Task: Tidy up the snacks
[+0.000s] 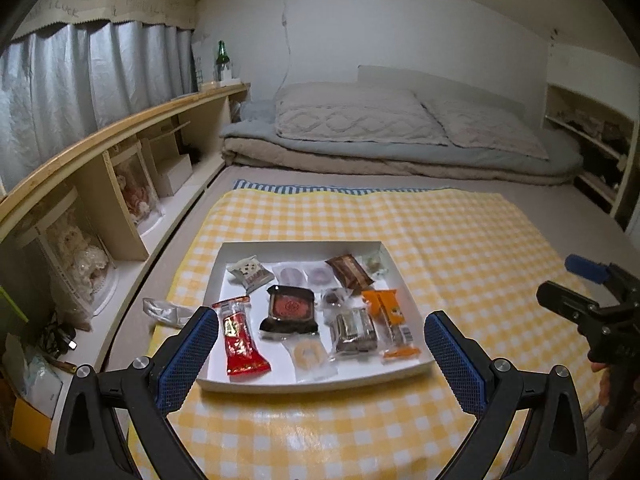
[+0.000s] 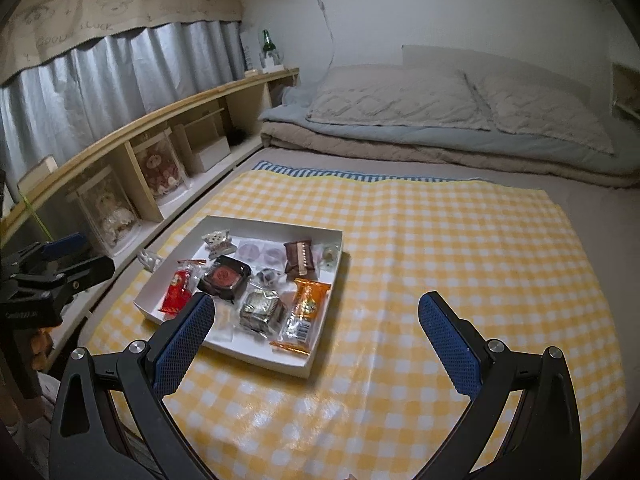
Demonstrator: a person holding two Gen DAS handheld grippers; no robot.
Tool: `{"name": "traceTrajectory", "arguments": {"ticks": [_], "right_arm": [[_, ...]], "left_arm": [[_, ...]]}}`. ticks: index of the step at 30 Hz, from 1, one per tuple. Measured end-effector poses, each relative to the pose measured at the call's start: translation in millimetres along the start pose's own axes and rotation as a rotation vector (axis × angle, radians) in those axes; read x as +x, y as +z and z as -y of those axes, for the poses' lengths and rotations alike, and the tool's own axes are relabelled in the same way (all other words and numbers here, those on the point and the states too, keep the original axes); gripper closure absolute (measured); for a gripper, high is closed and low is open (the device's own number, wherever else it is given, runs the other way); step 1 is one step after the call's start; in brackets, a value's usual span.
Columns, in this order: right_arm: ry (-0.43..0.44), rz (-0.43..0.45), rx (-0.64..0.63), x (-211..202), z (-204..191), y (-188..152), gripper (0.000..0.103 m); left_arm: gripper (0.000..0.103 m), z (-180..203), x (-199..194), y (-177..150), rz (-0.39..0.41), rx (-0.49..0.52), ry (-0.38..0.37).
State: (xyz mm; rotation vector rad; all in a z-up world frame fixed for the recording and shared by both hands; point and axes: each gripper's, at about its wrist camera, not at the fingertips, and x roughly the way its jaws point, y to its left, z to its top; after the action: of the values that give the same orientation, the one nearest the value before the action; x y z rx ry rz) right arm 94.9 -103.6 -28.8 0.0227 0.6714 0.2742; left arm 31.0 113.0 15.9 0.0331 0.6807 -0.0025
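A shallow white tray (image 1: 296, 386) (image 2: 224, 348) lies on a yellow checked cloth (image 1: 460, 248) (image 2: 460, 248). It holds several wrapped snacks: a red packet (image 1: 240, 340) (image 2: 176, 290), a dark packet with a red disc (image 1: 289, 310) (image 2: 224, 276), an orange packet (image 1: 390, 320) (image 2: 306, 312), a brown packet (image 1: 349, 272) (image 2: 298, 258) and a silvery bundle (image 1: 355, 330) (image 2: 260, 312). My left gripper (image 1: 320, 344) is open and empty, hovering over the tray's near edge. My right gripper (image 2: 316, 320) is open and empty, to the right of the tray.
A crumpled silver wrapper (image 1: 166, 312) (image 2: 150, 260) lies left of the tray. A low wooden shelf (image 1: 120, 136) with boxed dolls runs along the left, a green bottle (image 1: 221, 58) on top. Folded bedding (image 1: 380, 136) lies behind the cloth.
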Motion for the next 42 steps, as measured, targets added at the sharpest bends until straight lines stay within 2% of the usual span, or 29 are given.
{"name": "traceTrajectory", "arguments": {"ticks": [8,16,42], "right_arm": [[-0.057,0.029,-0.026,-7.2,-7.3,-24.0,0.0],[-0.094,0.046,-0.043,-12.5,-7.5,-37.2,0.0],[-0.097,0.037,-0.053,-11.3,-5.5,-41.8,0.0]], "left_arm": [[0.0,11.6,-17.1,-35.9,0.034,0.015,0.039],[0.0,21.3,-13.7,-50.9,0.025,0.046,0.061],[0.0,31.9,-8.7,-50.7,0.024,0.077,0.057]]}}
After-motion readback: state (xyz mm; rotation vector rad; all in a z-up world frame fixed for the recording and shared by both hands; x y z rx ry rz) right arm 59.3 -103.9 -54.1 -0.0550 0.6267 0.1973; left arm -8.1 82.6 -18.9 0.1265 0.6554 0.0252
